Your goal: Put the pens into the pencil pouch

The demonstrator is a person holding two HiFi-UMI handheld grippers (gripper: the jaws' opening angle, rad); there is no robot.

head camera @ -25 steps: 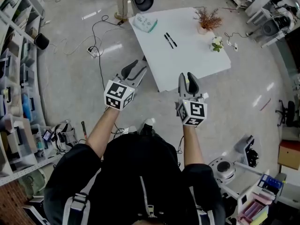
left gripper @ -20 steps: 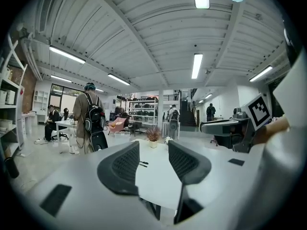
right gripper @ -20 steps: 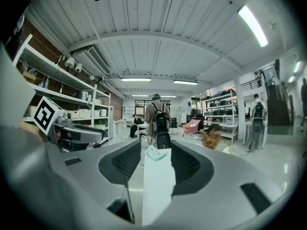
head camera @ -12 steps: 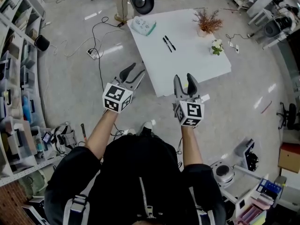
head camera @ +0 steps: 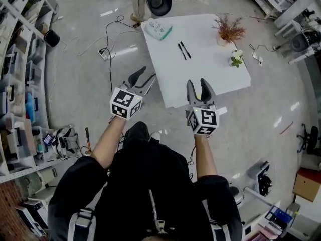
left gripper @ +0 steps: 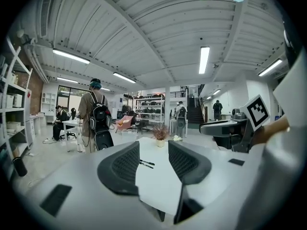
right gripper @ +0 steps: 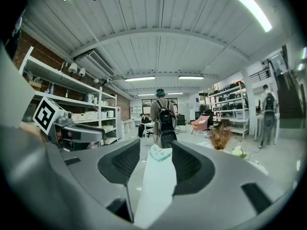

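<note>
The left gripper (head camera: 144,77) and the right gripper (head camera: 198,86) were held about level in front of the operator, at the near edge of the white tabletop (head camera: 210,74). The fingers (left gripper: 125,166) of the left gripper stood spread, having just been opening. Nothing was between them; only the distant tabletop showed through the gap. The right gripper's fingers were likewise spread after just opening, and likewise empty.

Two dark pens (head camera: 183,50) lay side by side, roughly parallel, on the far half of the tabletop, well apart from both grippers. The pale pencil pouch (head camera: 158,29) lay at the far left corner, near the pens but not touching them. No view showed whether its opening was zipped or unzipped.

In the left gripper view the pens appeared only as thin dark strokes, and caps and tips could not be told apart. In the right gripper view the pouch showed between the fingers, and the gripper body hid the near tabletop edge. In the head view the right gripper overlapped part of that edge.

A dried plant (head camera: 228,30) and white flowers (head camera: 235,58) stood along the right side. A person (left gripper: 96,116) wearing a backpack stood beyond the far end. The head view cut this person off at its top edge.
</note>
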